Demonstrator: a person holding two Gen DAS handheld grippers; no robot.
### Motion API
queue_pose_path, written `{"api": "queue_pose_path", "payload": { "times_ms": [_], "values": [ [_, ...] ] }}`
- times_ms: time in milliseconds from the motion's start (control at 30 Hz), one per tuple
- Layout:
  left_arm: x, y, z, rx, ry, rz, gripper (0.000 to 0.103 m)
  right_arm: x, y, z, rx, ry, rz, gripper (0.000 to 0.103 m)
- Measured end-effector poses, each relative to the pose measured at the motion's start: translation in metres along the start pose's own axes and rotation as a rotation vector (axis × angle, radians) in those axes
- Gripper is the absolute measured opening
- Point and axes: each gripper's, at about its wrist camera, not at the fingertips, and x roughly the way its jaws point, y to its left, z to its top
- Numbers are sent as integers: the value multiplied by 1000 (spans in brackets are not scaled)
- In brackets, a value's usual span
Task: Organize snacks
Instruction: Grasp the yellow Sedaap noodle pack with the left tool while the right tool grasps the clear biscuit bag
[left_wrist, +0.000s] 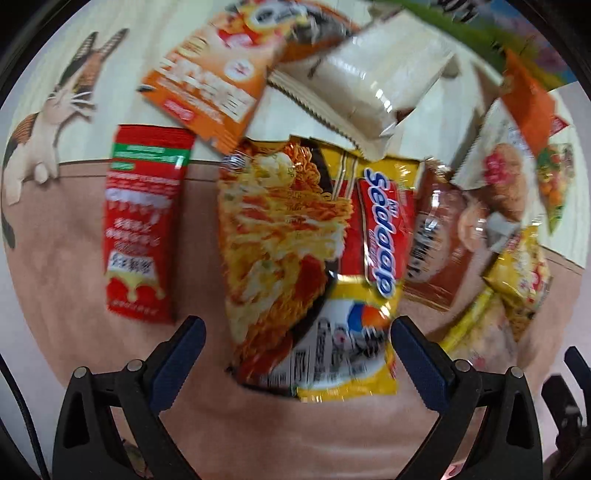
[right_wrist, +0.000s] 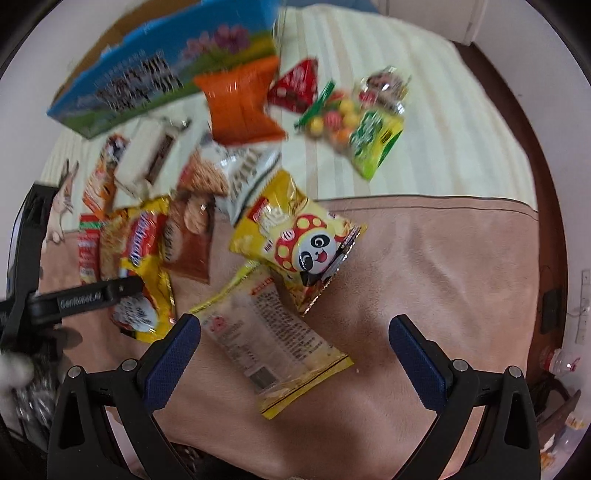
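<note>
Snacks are lying scattered over the pink blanket (right_wrist: 424, 258) and the striped cream cover (right_wrist: 424, 122), overlapping in a loose heap, not yet sorted. I am holding my left gripper (left_wrist: 297, 339) wide open and empty, its jaws straddling the near end of the yellow noodle packet (left_wrist: 314, 258), probably to pinch it. I am keeping my right gripper (right_wrist: 294, 338) just as wide and empty over the pale yellow packet (right_wrist: 273, 339). Beyond, a blue carton (right_wrist: 162, 70) is standing open, likely for collecting them.

Home bedroom: blanket-covered bed (right_wrist: 424, 258), snacks (right_wrist: 299, 240).
</note>
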Motion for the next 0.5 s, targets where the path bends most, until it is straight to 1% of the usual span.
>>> {"api": "queue_pose_path", "payload": {
  "times_ms": [33,100,133,200,267,333,400,500],
  "values": [
    [5,-2,3,9,5,-4,101,4,1,0,-15,11,5,103],
    [12,-4,7,13,10,-11,88,14,4,1,-56,35,9,103],
    [14,-4,8,9,15,-31,86,17,7,2,-75,44,13,103],
    [14,-3,9,0,6,-29,85,24,15,3,-131,67,17,103],
    [9,-4,4,3,-18,-23,85,30,25,5,-194,85,17,103],
    [8,-4,-6,1,-19,-20,85,39,35,6,-260,110,13,103],
    [16,1,-19,-6,-22,-22,85,51,43,6,-310,151,9,103],
    [23,9,-43,-4,-15,-8,85,66,49,4,-327,206,11,100]
  ]
}}
